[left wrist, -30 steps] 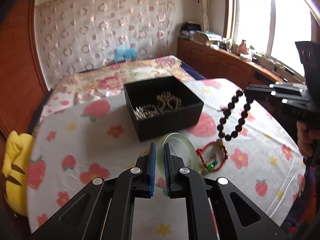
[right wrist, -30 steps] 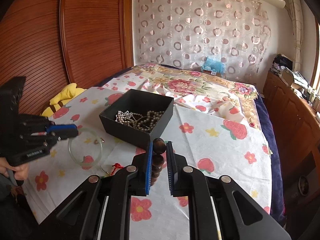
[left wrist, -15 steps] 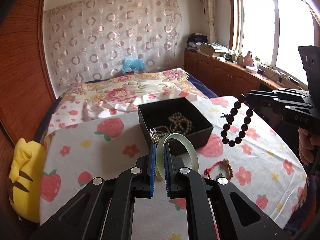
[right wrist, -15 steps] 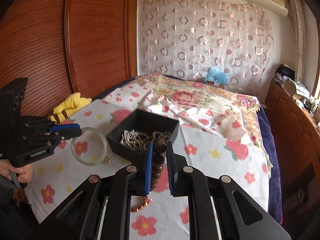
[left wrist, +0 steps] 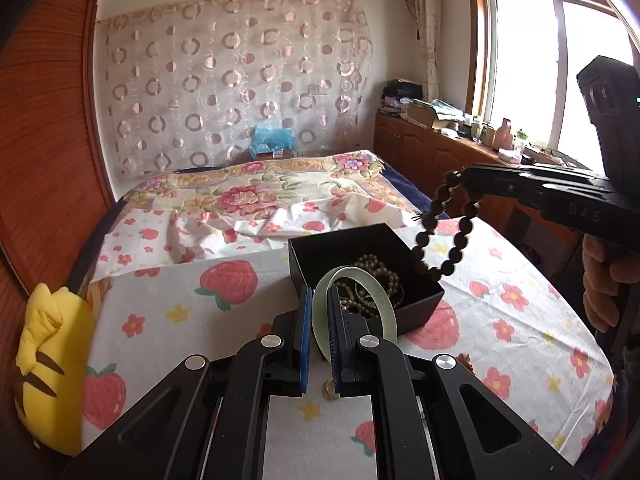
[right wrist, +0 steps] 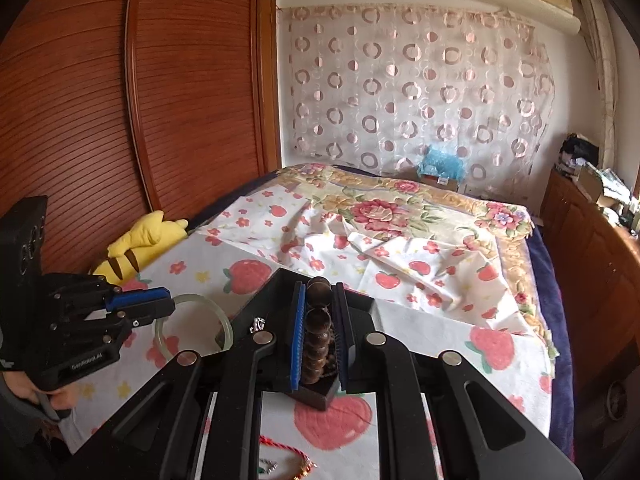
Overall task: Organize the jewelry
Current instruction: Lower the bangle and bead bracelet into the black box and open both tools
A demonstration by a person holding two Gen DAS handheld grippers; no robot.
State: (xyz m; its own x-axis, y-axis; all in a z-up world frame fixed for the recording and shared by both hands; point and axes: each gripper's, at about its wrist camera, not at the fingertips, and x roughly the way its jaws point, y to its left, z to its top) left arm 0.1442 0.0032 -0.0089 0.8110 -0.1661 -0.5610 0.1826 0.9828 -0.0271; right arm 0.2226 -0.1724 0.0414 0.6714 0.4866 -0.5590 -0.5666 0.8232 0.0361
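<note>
My left gripper is shut on a pale green jade bangle, held just above the near left corner of the black jewelry box, which holds several bead strands. My right gripper is shut on a dark wooden bead bracelet; in the left wrist view the bracelet hangs over the box's right side. In the right wrist view the box is mostly hidden behind my fingers. The left gripper and bangle also show there.
A red cord bracelet lies on the strawberry-print tablecloth near me. A yellow plush toy sits at the table's left edge. A bed with a floral cover lies behind, wooden cabinets at right.
Both grippers have risen and moved toward the box with their jewelry. The bangle now sits over the box's near corner and the bead bracelet hangs over its right side.
</note>
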